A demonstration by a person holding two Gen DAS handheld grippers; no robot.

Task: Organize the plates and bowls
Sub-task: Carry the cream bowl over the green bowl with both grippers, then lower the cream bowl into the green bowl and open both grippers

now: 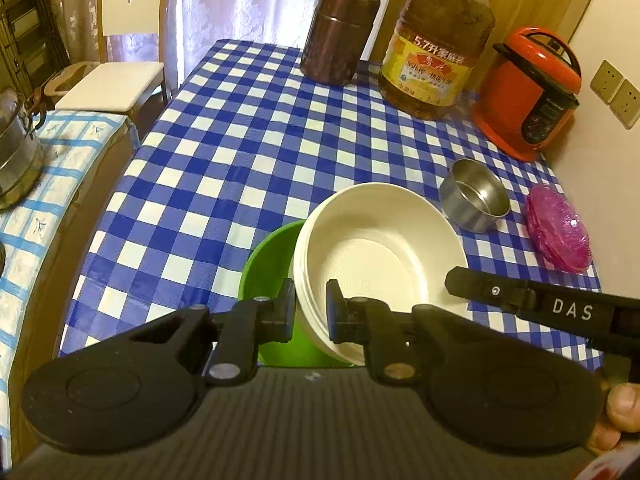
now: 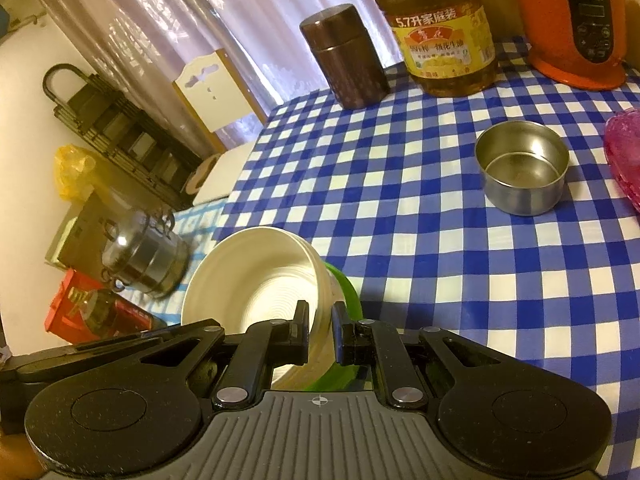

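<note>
Both grips read the same from my station. Left hand-held gripper is pinching the near rim of the white bowl stack; right hand-held gripper is pinching the rim on the opposite side. The stack sits tilted against the green bowl, over the near edge of the checked tabletop. Steel bowl and pink dish stand apart, farther right.
</note>
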